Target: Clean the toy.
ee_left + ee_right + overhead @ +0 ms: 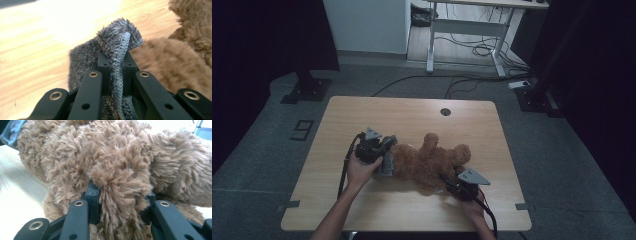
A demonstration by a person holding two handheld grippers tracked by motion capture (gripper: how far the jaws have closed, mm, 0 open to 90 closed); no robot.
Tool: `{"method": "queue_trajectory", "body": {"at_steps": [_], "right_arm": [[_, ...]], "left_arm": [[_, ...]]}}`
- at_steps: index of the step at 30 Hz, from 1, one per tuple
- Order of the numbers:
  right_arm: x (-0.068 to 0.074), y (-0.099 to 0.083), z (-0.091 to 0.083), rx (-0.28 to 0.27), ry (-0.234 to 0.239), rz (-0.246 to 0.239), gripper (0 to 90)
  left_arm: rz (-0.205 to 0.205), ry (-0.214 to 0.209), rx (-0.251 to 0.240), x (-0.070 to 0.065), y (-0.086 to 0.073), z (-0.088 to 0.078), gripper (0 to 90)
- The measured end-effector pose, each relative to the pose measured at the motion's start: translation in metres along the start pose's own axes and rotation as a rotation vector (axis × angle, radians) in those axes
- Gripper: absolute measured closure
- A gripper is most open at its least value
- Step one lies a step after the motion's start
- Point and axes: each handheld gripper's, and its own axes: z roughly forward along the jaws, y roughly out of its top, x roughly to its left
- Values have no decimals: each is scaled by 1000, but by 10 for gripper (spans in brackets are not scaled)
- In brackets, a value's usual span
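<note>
- A brown plush teddy bear (432, 161) lay on its back near the middle of the wooden desk (362, 112), its limbs spread and one paw raised toward the far edge.
- A grey fuzzy cloth (387, 162) with a pale blue stitched hem sat at the bear's left end, touching the brown fur.
- The left tool (379, 150) was at that end of the bear, held in the person's left hand (359, 170), with a grey three-cornered plate on top and a cable trailing back along the forearm.
- In the left gripper view, the left tool (116, 65) had its jaws clamped tight on a fold of the grey cloth (112, 42); the stitched hem ran down between the two black jaws, and the fold stood up above them.
- In the same view the teddy bear (175, 62) lay just beside the cloth, to the right, with bare desk (37, 37) beyond on the left.
- The right tool (457, 185) was at the bear's near right side, held in the person's right hand (474, 207), touching the fur.
- In the right gripper view, the right tool (120, 195) was closed on a thick tuft of the teddy bear (112, 157); which limb it was could not be told.
- At the top left corner of that view a bit of the grey cloth (11, 132) showed against the bear.
</note>
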Motion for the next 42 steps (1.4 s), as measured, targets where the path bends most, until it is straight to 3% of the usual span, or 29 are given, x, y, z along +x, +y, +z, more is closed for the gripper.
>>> {"method": "queue_trajectory", "body": {"at_steps": [10, 19, 24, 26, 28, 32, 35, 37, 40, 42], "right_arm": [[3, 3, 5, 8, -55, -36, 653], [-4, 10, 22, -7, -120, -52, 671], [-6, 16, 39, -14, -156, -52, 673], [-8, 18, 43, -12, -159, -52, 673], [-10, 18, 45, -12, -160, -58, 673], [-10, 17, 43, -14, -155, -70, 672], [-10, 16, 41, -14, -142, -74, 669], [-10, 16, 40, -10, -134, -79, 662], [-10, 16, 37, 6, -111, -70, 608], [-11, 16, 32, 10, -84, -58, 552]], "left_arm": [[68, -39, -45, -33, 21, 0, 806], [74, -39, -63, -42, 36, 9, 805], [136, -58, -65, -69, 54, 23, 804], [163, -45, -55, -76, 60, 31, 803], [158, -44, -32, -76, 62, 40, 803], [119, -32, 16, -63, 55, 57, 802], [84, -60, 20, -53, 45, 59, 804], [91, -61, 14, -53, 38, 59, 807], [145, -39, -2, -61, 25, 55, 812], [144, -57, -17, -61, 17, 50, 814]]}}
